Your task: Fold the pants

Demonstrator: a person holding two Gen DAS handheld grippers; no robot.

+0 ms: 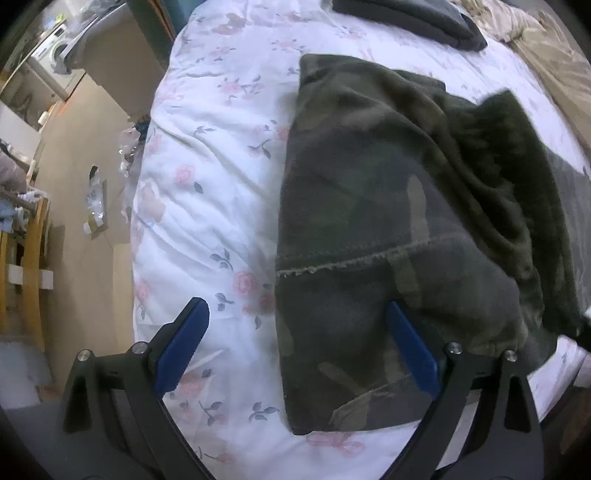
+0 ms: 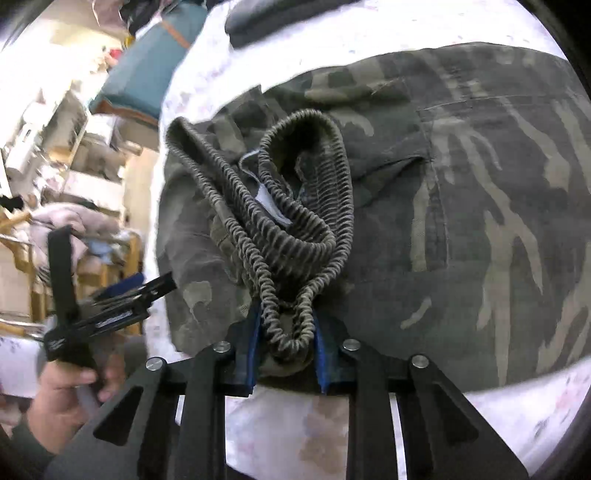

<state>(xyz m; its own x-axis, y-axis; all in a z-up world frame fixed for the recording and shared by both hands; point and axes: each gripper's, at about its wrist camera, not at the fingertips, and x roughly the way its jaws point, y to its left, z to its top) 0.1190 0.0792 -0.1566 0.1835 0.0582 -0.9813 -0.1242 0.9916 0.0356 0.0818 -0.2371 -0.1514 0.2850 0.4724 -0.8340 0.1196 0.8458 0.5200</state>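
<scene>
Camouflage pants (image 1: 369,221) lie folded on a white floral bedsheet (image 1: 207,147). My left gripper (image 1: 297,310) hangs open above the pants' left edge, its blue pads (image 1: 184,343) wide apart with nothing pressed between them. In the right wrist view the pants (image 2: 461,221) fill the right side, with the ribbed elastic waistband (image 2: 295,206) bunched on top. My right gripper (image 2: 286,328) is shut on a loop of that waistband, blue pads (image 2: 253,343) pressing both sides. The left gripper (image 2: 110,295) shows at the left, held by a hand (image 2: 66,391).
A dark folded garment (image 1: 406,18) lies at the far end of the bed, and a beige blanket (image 1: 546,48) at the far right. The bed's left edge drops to a tan floor (image 1: 81,147) with scattered litter, a wooden chair (image 1: 29,240) and a washing machine (image 1: 55,51).
</scene>
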